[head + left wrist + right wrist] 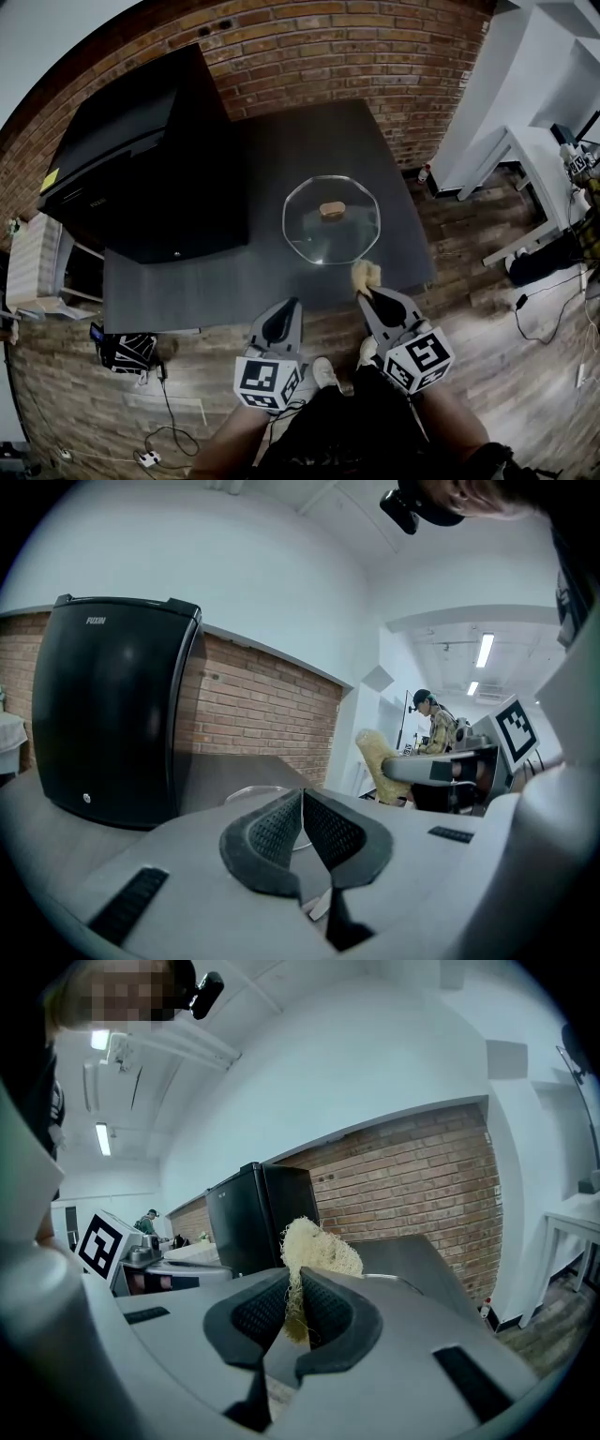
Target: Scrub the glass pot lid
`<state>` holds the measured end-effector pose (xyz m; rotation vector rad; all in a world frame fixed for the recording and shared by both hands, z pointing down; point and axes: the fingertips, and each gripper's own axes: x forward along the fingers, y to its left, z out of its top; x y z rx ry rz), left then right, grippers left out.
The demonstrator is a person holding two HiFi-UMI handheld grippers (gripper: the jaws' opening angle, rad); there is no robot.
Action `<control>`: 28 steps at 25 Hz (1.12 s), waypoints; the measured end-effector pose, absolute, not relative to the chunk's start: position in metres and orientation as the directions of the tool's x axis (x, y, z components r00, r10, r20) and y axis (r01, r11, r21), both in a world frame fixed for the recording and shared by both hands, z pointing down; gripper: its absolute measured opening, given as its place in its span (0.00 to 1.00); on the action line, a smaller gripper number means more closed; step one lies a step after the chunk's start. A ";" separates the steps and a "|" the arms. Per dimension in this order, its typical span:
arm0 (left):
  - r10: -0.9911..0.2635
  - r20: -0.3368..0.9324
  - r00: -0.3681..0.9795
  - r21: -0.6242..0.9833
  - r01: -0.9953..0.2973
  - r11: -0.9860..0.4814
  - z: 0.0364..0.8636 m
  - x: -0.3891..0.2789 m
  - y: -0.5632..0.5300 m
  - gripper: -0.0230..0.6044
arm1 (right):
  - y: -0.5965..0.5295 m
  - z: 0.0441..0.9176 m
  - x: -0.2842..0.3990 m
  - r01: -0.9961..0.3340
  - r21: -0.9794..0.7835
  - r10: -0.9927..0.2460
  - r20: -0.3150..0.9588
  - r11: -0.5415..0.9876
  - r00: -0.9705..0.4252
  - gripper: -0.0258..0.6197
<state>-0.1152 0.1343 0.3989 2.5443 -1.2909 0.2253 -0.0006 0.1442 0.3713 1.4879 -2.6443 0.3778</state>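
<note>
Jaws of the right gripper (pixel 295 1305) are clamped on a pale fibrous scrubber (pixel 319 1246), held near the front rim of the glass pot lid (pixel 314 236). The lid lies flat on the dark counter (pixel 281 141), knob (pixel 332 211) up, to the right of a black fridge (pixel 141 159). The left gripper (pixel 302 813) has its jaws pressed together on nothing, at the counter's near edge.
</note>
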 end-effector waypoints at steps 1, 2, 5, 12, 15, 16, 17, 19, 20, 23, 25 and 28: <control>-0.764 0.265 0.589 0.175 -0.808 -0.562 0.400 -0.113 0.132 0.10 | 0.142 0.372 0.001 -0.850 -0.175 -0.829 0.192 0.498 -0.525 0.10; -0.764 0.268 0.588 0.175 -0.809 -0.561 0.401 -0.111 0.131 0.10 | 0.139 0.373 0.002 -0.849 -0.178 -0.828 0.193 0.498 -0.527 0.10; -0.768 0.278 0.577 0.172 -0.816 -0.551 0.404 -0.106 0.124 0.10 | 0.131 0.378 0.007 -0.842 -0.189 -0.820 0.197 0.506 -0.537 0.10; -0.796 0.299 0.526 0.166 -0.850 -0.500 0.410 -0.088 0.097 0.10 | 0.099 0.384 0.021 -0.808 -0.213 -0.784 0.203 0.550 -0.587 0.10; -0.804 0.307 0.510 0.166 -0.860 -0.483 0.413 -0.078 0.085 0.10 | 0.086 0.388 0.026 -0.791 -0.220 -0.765 0.206 0.571 -0.610 0.10; -0.806 0.309 0.505 0.164 -0.863 -0.478 0.414 -0.075 0.080 0.10 | 0.082 0.389 0.028 -0.784 -0.222 -0.759 0.205 0.579 -0.618 0.10; -0.808 0.313 0.499 0.162 -0.866 -0.472 0.416 -0.072 0.076 0.10 | 0.077 0.391 0.029 -0.778 -0.226 -0.752 0.205 0.586 -0.626 0.10; -0.811 0.325 0.486 0.157 -0.874 -0.460 0.420 -0.065 0.069 0.10 | 0.070 0.394 0.033 -0.765 -0.235 -0.739 0.205 0.599 -0.642 0.10; -0.813 0.332 0.478 0.154 -0.878 -0.453 0.423 -0.062 0.066 0.10 | 0.067 0.395 0.036 -0.760 -0.240 -0.733 0.205 0.604 -0.648 0.10; -0.820 0.347 0.455 0.146 -0.890 -0.432 0.428 -0.052 0.055 0.10 | 0.056 0.399 0.046 -0.747 -0.248 -0.718 0.212 0.617 -0.663 0.10; -0.825 0.358 0.437 0.138 -0.899 -0.416 0.432 -0.048 0.046 0.10 | 0.049 0.402 0.050 -0.736 -0.250 -0.705 0.215 0.629 -0.676 0.10; -0.831 0.375 0.410 0.130 -0.911 -0.391 0.437 -0.043 0.037 0.10 | 0.038 0.406 0.056 -0.717 -0.261 -0.683 0.219 0.647 -0.696 0.10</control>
